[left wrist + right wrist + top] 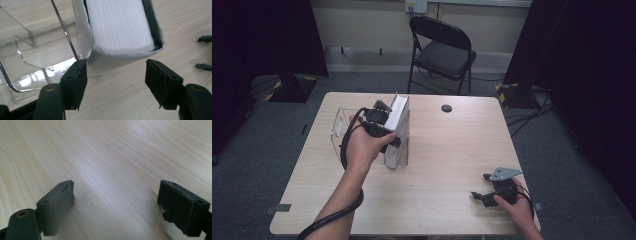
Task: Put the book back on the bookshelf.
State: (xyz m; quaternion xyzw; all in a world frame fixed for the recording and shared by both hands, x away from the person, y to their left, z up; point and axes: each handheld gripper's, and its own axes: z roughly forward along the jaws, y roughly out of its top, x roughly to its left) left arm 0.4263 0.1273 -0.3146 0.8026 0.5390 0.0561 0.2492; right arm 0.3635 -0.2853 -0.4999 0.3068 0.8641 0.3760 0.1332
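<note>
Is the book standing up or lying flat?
Standing on edge. In the high view the book rises from the table beside the clear stand; the left gripper view shows its page edges.

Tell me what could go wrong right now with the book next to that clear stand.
The left gripper has its jaws open, not pressing the white book, which looks tilted and blurred, so it may topple onto the table. It sits close to the clear stand, so a fall or a nudge could shift that.

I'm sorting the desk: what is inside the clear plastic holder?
A thick white book stands in the clear holder, pages showing. The left tongs are open before it. Its lower end is covered.
</note>
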